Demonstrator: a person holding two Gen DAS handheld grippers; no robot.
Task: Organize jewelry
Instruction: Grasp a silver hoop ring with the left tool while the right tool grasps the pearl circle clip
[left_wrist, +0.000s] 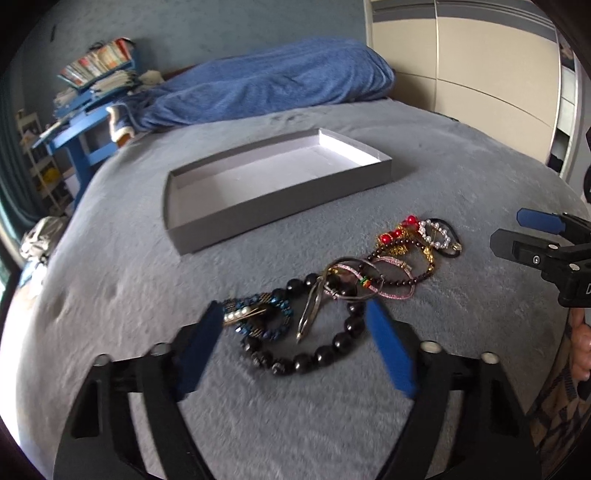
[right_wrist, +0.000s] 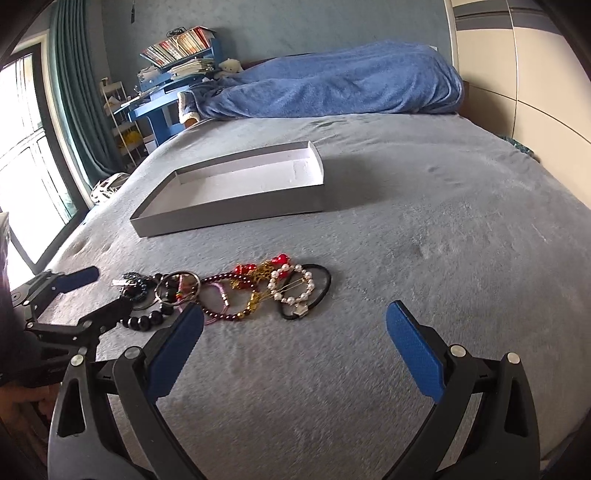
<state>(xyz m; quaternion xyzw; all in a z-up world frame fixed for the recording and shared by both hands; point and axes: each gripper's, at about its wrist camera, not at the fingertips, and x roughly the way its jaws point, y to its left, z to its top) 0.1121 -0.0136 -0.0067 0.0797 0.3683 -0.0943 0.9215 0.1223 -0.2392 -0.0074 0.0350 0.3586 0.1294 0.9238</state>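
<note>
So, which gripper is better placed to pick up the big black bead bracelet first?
Probably the left gripper. Its open jaws already stand on either side of the black bead bracelet. The right gripper is open too, but it faces bare blanket, with the jewelry off to its left.

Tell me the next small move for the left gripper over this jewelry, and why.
Probably lower the left gripper onto the black bead bracelet and close. Its open jaws already straddle that end of the pile, nothing is held, and the gray box beyond is empty.
</note>
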